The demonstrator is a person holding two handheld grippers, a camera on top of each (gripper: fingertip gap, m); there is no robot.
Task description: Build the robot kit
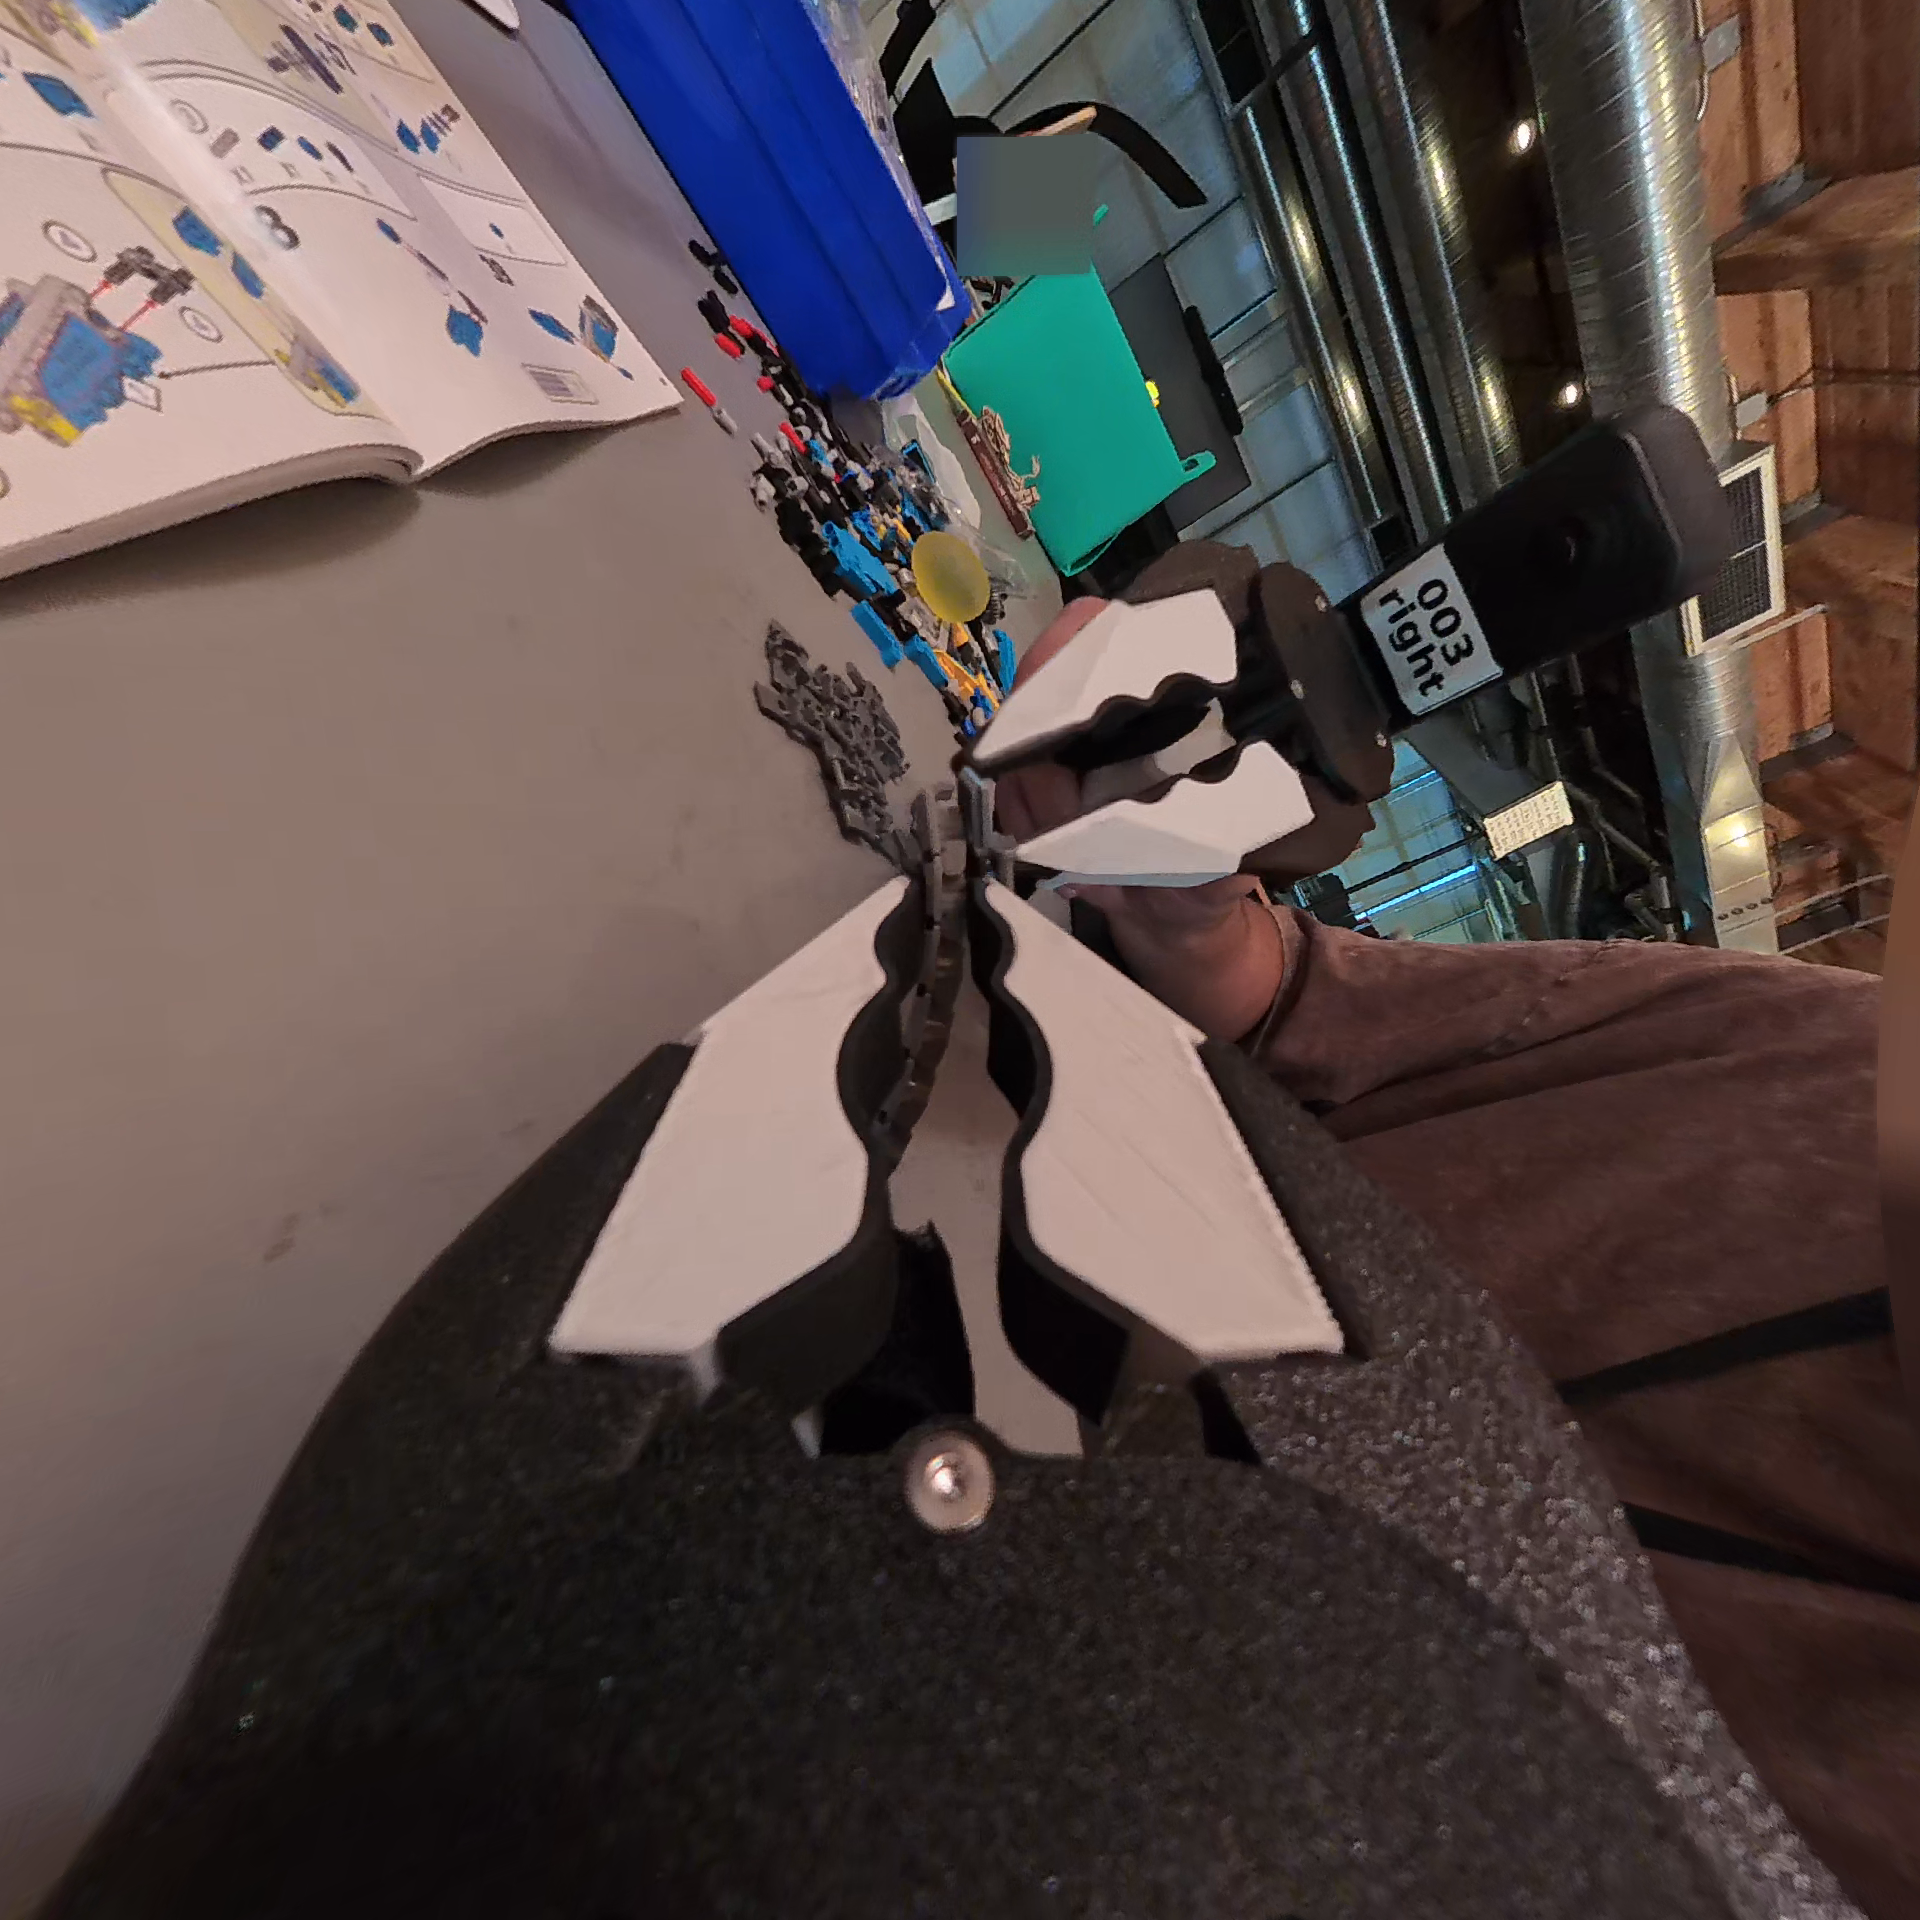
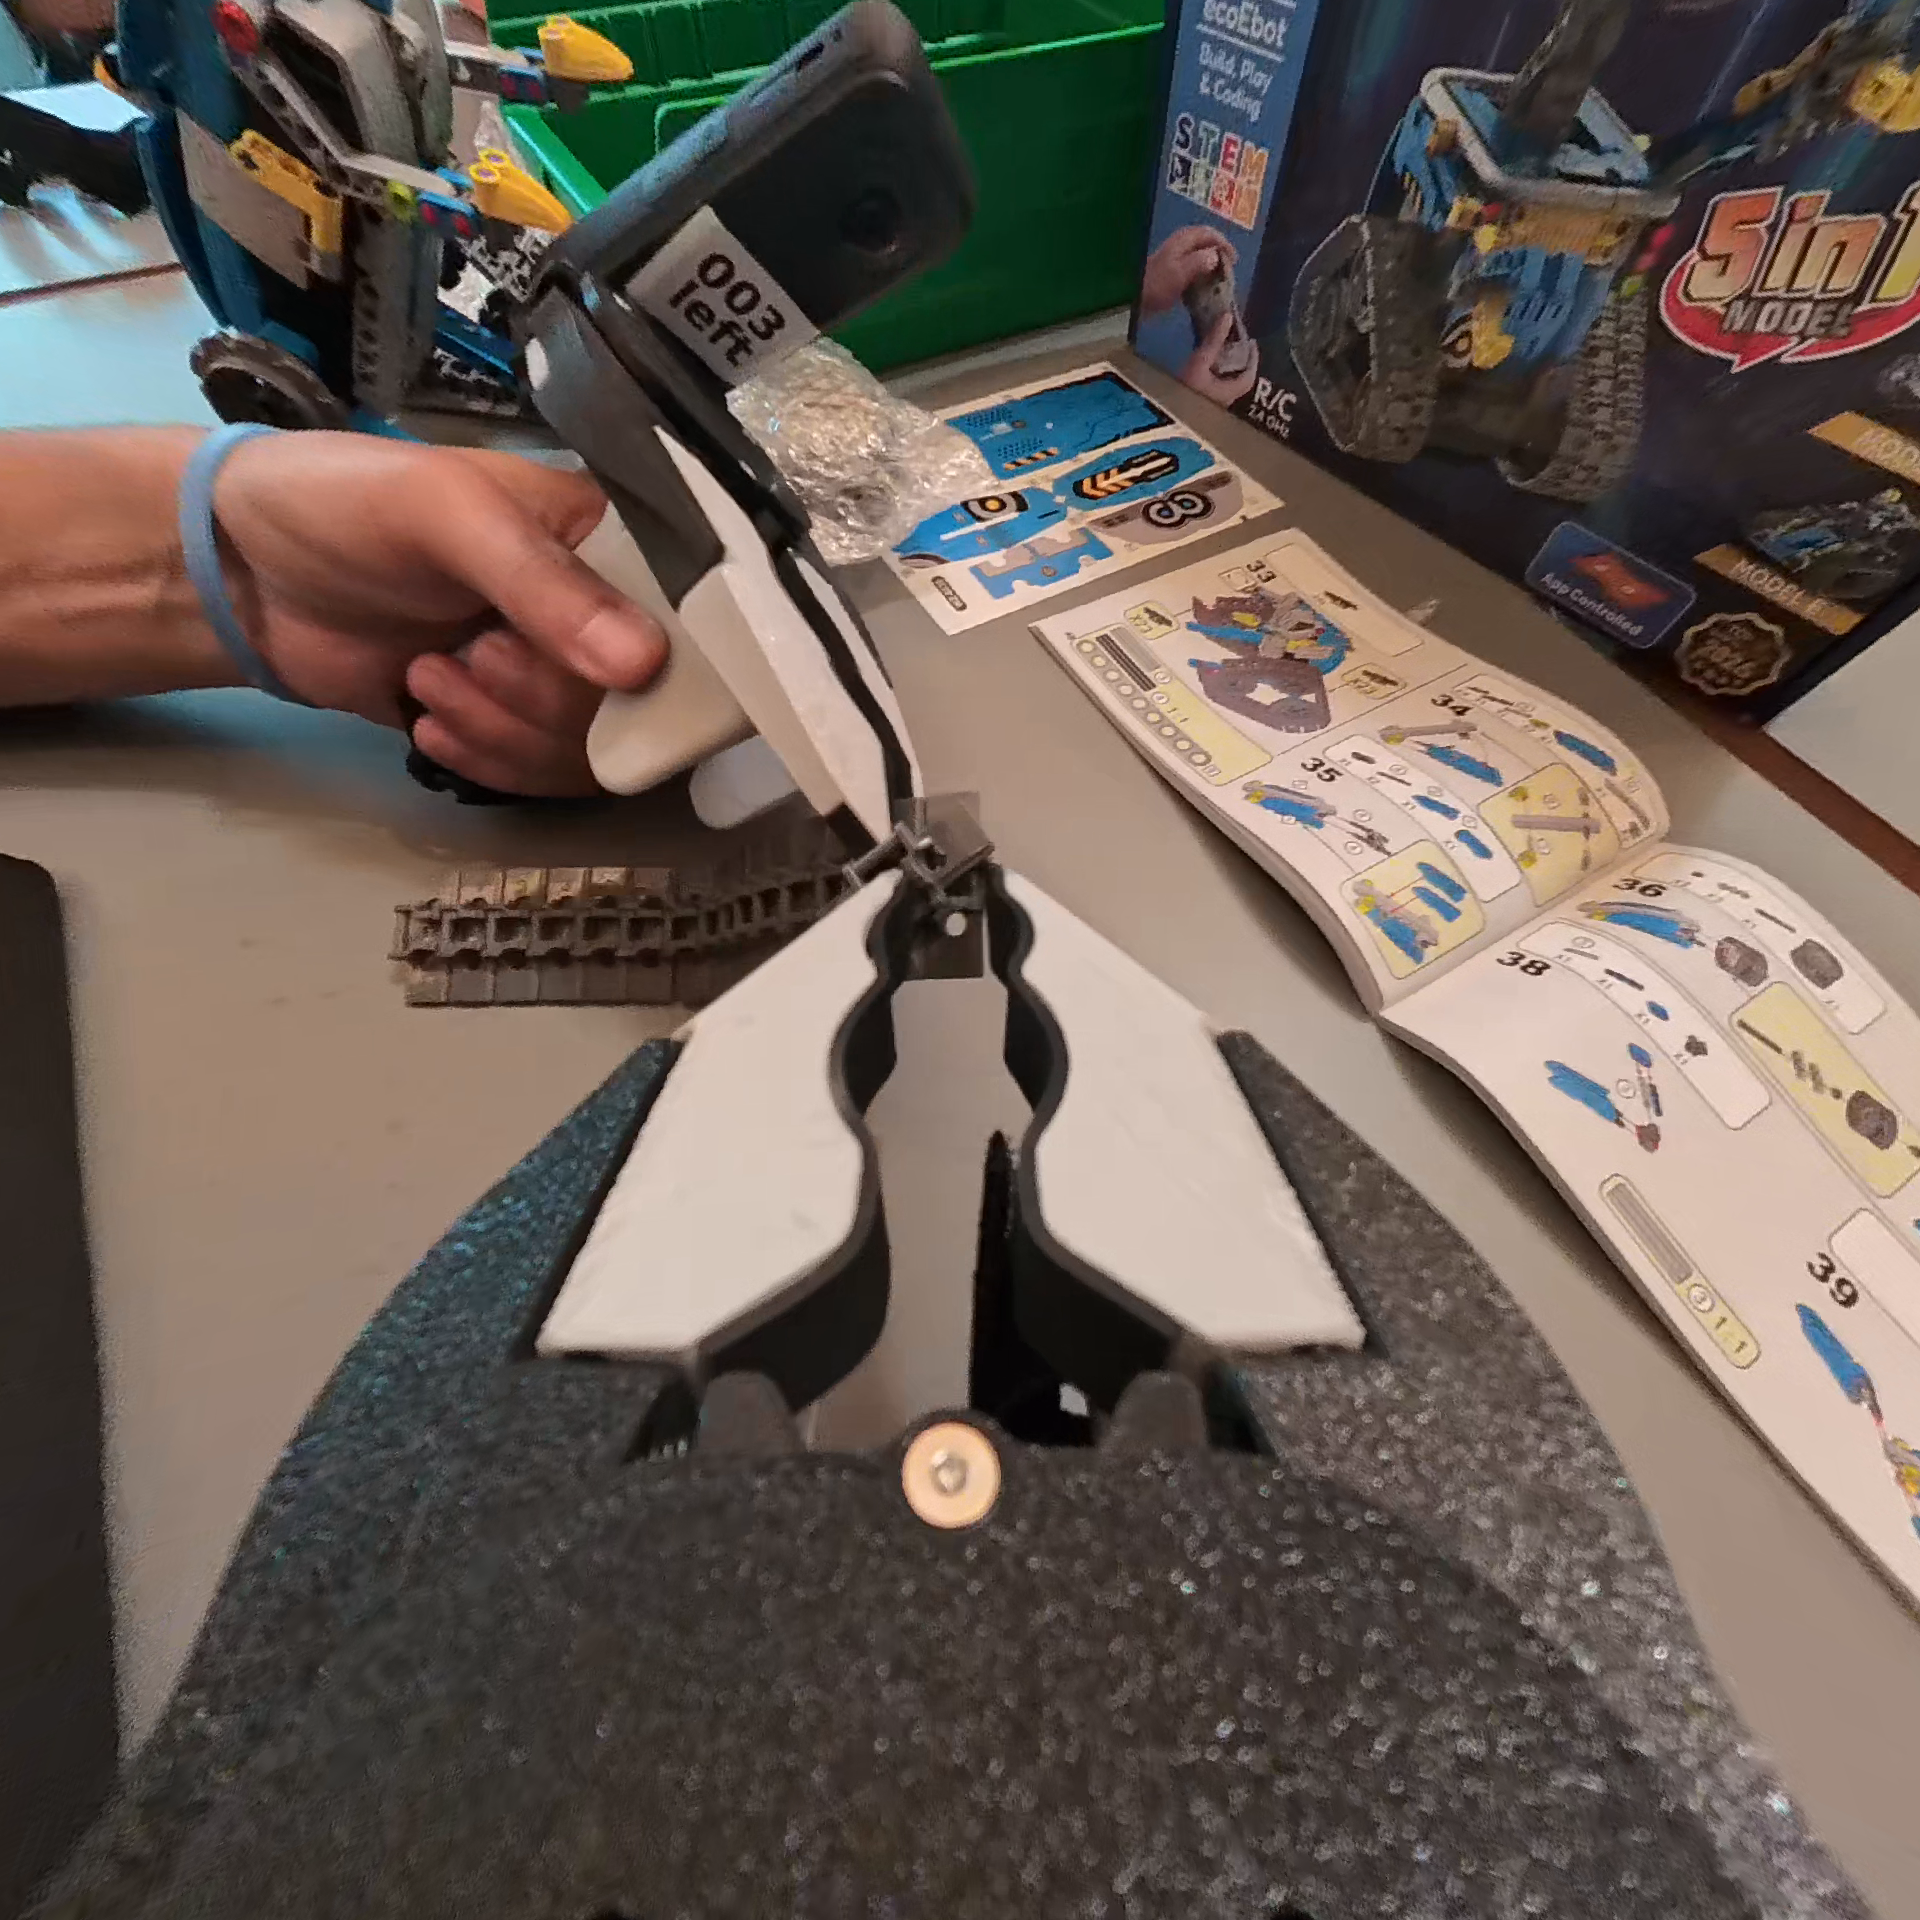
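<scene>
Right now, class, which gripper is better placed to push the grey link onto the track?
Right, probably: the right gripper pinches the grey link at the track, which the left gripper is shut on, steadying it.

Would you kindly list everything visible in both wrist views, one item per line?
track chain: one, dark grey, lying on the table, one end pinched by both grippers
instruction booklet: one, white, open, to the right
sticker sheet: one, blue and white, beyond the booklet
kit box: one, dark blue, far right
built model: one, blue and grey, far left
green bin: one, at the back
blue bin: one, table edge
loose parts: a pile, mixed colours
table: one, grey
left gripper: white fingers, on the chain
right gripper: white fingers, on a link
</scene>
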